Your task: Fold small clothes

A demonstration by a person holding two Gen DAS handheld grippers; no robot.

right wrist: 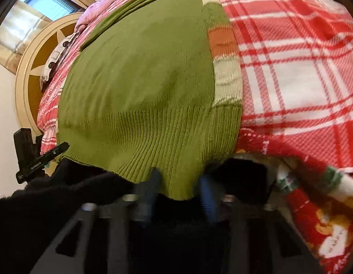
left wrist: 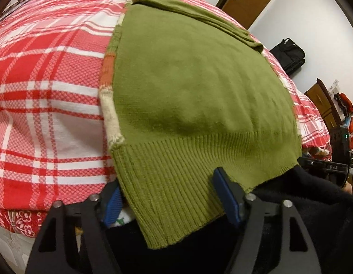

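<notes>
The left tongs (left wrist: 169,196) straddle the ribbed hem of the green knit sweater (left wrist: 194,86), blue pads apart and not pressing. The right tongs (right wrist: 180,187) are blurred; I cannot tell whether they pinch that hem. Beyond both, the smooth-knit sweater lies flat on the red-and-white checked bed (left wrist: 46,73), a sleeve folded across its far end.

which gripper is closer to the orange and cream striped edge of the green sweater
Left. The left gripper straddles the ribbed hem right at the corner below a striped edge. The right gripper straddles the hem further in from its striped edge.
</notes>
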